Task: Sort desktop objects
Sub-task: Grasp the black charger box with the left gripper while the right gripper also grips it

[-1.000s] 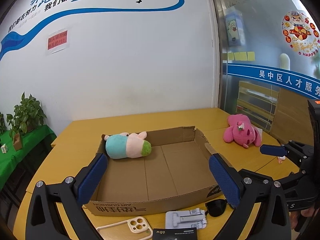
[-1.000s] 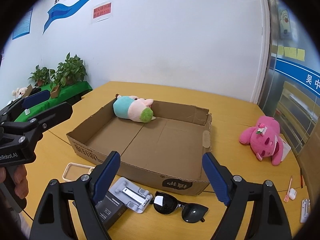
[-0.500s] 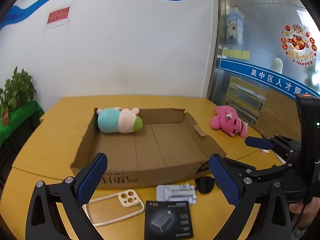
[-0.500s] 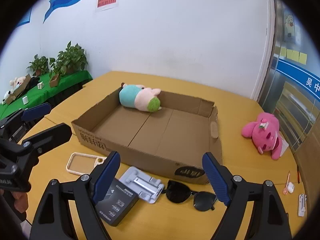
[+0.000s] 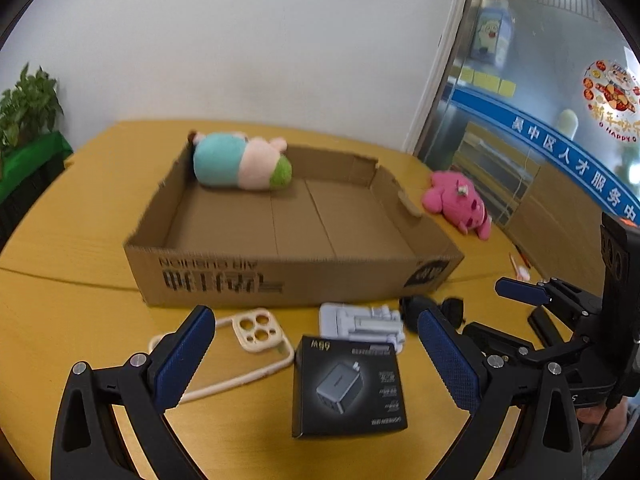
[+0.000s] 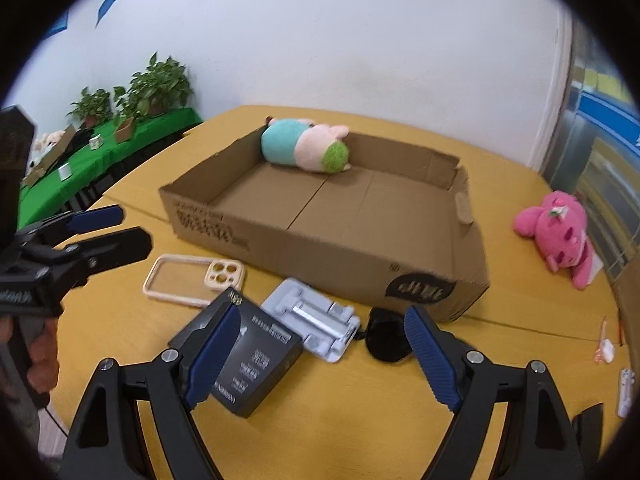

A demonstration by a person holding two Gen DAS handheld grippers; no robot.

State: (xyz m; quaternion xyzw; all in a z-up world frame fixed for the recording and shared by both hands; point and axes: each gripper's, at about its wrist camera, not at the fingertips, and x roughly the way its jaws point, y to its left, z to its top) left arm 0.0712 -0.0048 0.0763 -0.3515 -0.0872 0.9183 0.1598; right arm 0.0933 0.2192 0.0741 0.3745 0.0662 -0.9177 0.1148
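Observation:
A shallow cardboard box (image 5: pixel 280 276) (image 6: pixel 320 256) holds a teal and pink plush (image 5: pixel 236 164) (image 6: pixel 300 150) at its far wall. In front of it lie a cream phone case (image 5: pixel 256 330) (image 6: pixel 224 274), a black charger box (image 5: pixel 348 384) (image 6: pixel 256 360), a grey phone stand (image 5: pixel 360 322) (image 6: pixel 316 316) and black sunglasses (image 5: pixel 416 308) (image 6: pixel 386 338). A pink plush (image 5: pixel 456 204) (image 6: pixel 560 232) lies right of the box. My left gripper (image 5: pixel 314 316) hangs open above the charger box. My right gripper (image 6: pixel 322 312) is open over the stand and sunglasses.
Everything sits on a yellow wooden table (image 5: pixel 80 320). Small white items (image 6: pixel 604 348) lie near its right edge. Potted plants (image 6: pixel 152 84) stand on a green-covered side table at the left. A glass door (image 5: pixel 520 120) is at the right. A hand (image 6: pixel 40 356) holds the left gripper.
Both grippers have sunk and tipped down toward the items in front of the box, which now fill more of each view. The jaws stay just as wide apart.

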